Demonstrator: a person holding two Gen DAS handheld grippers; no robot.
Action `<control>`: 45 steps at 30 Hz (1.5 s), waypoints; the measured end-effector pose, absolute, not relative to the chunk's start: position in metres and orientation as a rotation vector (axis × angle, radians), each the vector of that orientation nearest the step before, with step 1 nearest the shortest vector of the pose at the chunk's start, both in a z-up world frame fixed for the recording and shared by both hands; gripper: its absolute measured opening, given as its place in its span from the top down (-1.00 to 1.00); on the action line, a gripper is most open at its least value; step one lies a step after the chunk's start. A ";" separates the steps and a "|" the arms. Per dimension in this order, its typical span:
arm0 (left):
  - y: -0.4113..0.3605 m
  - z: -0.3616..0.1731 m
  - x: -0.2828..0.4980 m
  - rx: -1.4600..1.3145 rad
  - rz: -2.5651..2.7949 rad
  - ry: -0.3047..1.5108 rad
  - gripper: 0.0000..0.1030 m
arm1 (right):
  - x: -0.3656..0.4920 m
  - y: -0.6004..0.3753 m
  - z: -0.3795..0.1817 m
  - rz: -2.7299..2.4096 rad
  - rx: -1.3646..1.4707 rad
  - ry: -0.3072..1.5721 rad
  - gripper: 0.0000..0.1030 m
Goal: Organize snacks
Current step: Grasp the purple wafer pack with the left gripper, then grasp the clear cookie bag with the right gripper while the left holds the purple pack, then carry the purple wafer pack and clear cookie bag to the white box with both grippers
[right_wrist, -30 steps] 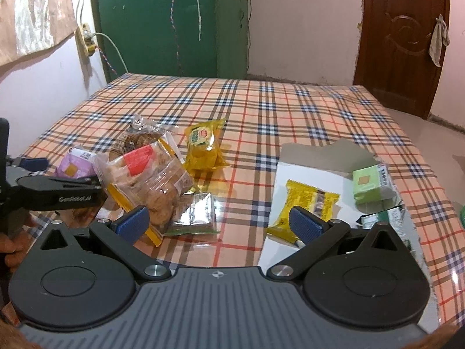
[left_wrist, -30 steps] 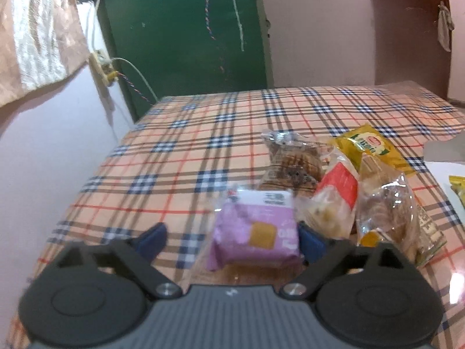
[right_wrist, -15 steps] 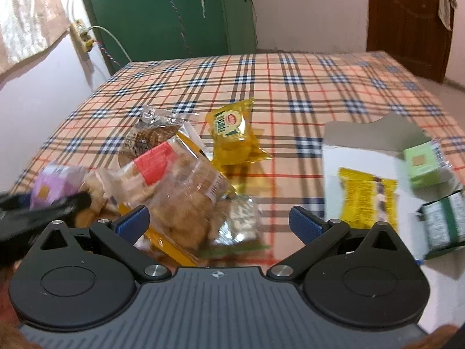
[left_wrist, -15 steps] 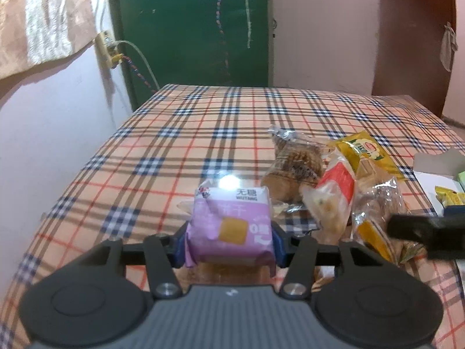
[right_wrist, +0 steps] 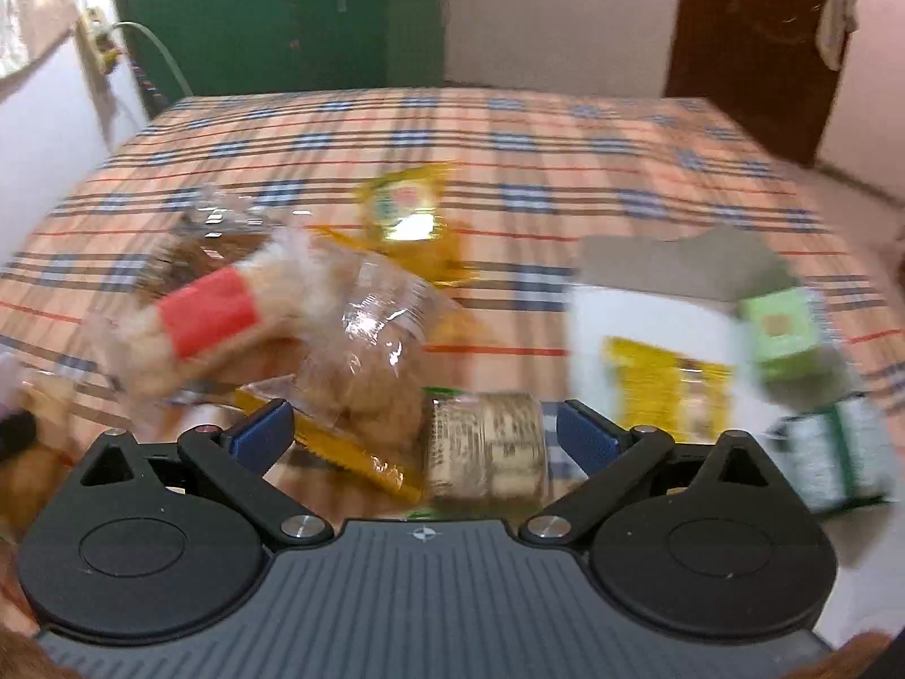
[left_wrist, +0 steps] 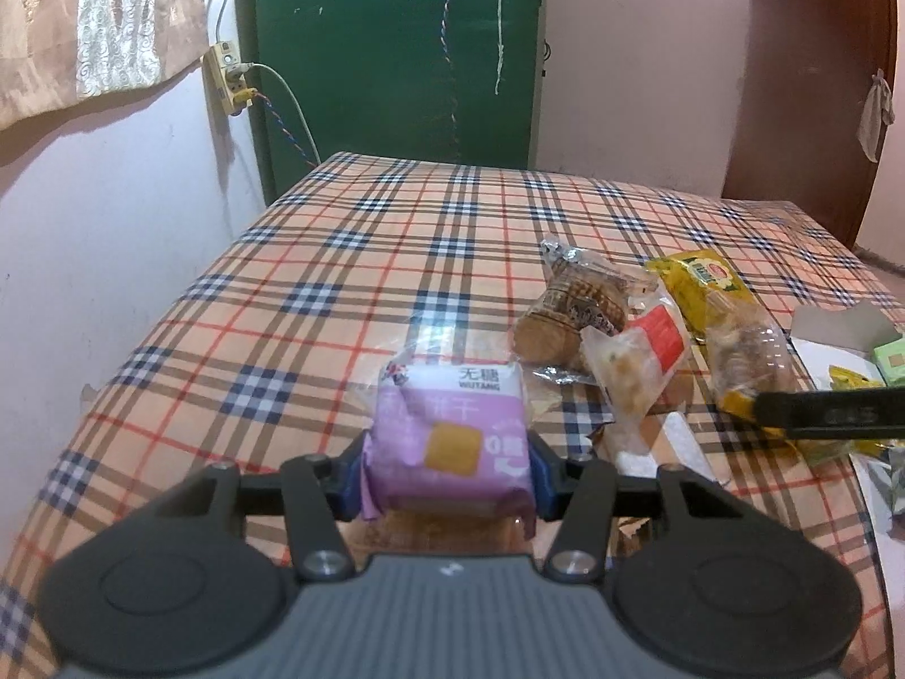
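Note:
My left gripper [left_wrist: 447,475] is shut on a purple snack packet [left_wrist: 452,441], its blue pads pressing both sides, just above the checked tablecloth [left_wrist: 339,294]. To its right lies a heap of clear-wrapped biscuit packs [left_wrist: 633,351] and a yellow packet [left_wrist: 701,283]. My right gripper [right_wrist: 424,435] stands open low over the same heap; a clear cookie pack [right_wrist: 362,373] and a small silvery packet [right_wrist: 486,452] lie between its fingers, untouched. A white open box [right_wrist: 650,317] at the right holds a yellow packet [right_wrist: 662,385] and a green packet [right_wrist: 780,328].
The table's left edge runs along a pink wall with a socket and cable [left_wrist: 232,79]. A green cabinet [left_wrist: 396,45] and a brown door [left_wrist: 820,85] stand behind. The right gripper's dark finger [left_wrist: 831,413] crosses the left wrist view at the right.
My left gripper closed on the purple packet and lifted it slightly. My right gripper moved forward and down toward the snack heap, and its view is now blurred.

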State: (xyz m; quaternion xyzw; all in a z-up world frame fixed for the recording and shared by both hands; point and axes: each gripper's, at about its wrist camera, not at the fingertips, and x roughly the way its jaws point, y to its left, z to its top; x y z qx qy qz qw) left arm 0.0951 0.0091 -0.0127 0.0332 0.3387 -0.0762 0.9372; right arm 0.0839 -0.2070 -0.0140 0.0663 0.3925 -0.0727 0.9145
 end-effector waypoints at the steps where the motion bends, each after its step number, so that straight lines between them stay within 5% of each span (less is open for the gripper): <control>1: 0.009 -0.013 0.095 0.064 -0.157 0.693 -0.01 | 0.079 -0.212 -0.011 -0.135 0.165 0.797 -1.00; 16: 0.002 -0.003 0.094 0.059 -0.174 0.666 0.04 | 0.139 -0.214 -0.035 -0.115 0.254 0.836 -0.98; 19: 0.003 -0.008 0.096 0.066 -0.165 0.673 0.04 | 0.136 -0.205 -0.038 -0.119 0.186 0.820 -0.15; 21: 0.006 -0.012 0.096 0.058 -0.166 0.685 0.04 | 0.130 -0.205 -0.036 -0.095 0.188 0.822 0.09; 45: -0.004 0.024 0.061 0.071 -0.170 0.610 0.05 | 0.016 -0.215 0.031 -0.019 0.070 0.652 0.11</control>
